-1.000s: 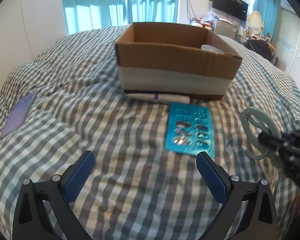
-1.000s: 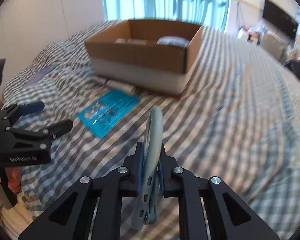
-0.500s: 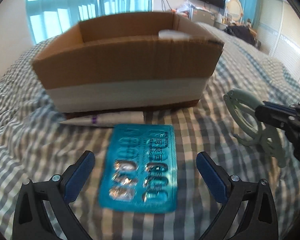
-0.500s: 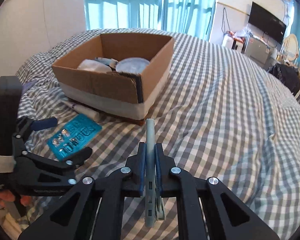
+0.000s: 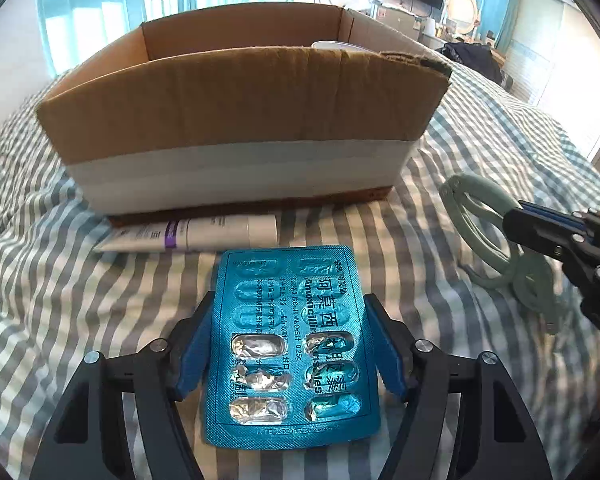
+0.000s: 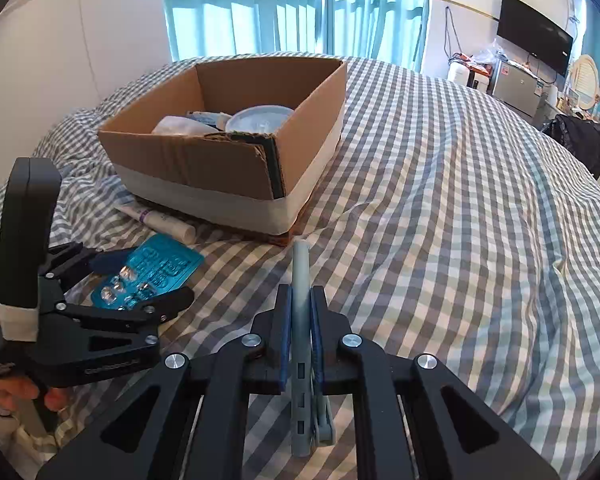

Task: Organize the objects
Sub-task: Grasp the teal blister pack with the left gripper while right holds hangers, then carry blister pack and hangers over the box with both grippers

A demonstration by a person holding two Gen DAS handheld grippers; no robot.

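The left gripper (image 5: pixel 290 344) pinches the blue pill blister (image 5: pixel 292 344) by its edges on the bedspread (image 5: pixel 40 300); just ahead lie a white tube (image 5: pixel 204 234) and the cardboard box (image 5: pixel 236 120). The right gripper (image 6: pixel 300 316) clamps a pale green clip (image 6: pixel 301 280).

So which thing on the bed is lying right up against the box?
The white tube lies along the cardboard box base. The blue pill sheet sits nearer, between the left tongs.

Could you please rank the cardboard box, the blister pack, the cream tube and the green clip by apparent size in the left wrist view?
1. cardboard box
2. blister pack, enlarged by nearness
3. cream tube and green clip: too similar to rank
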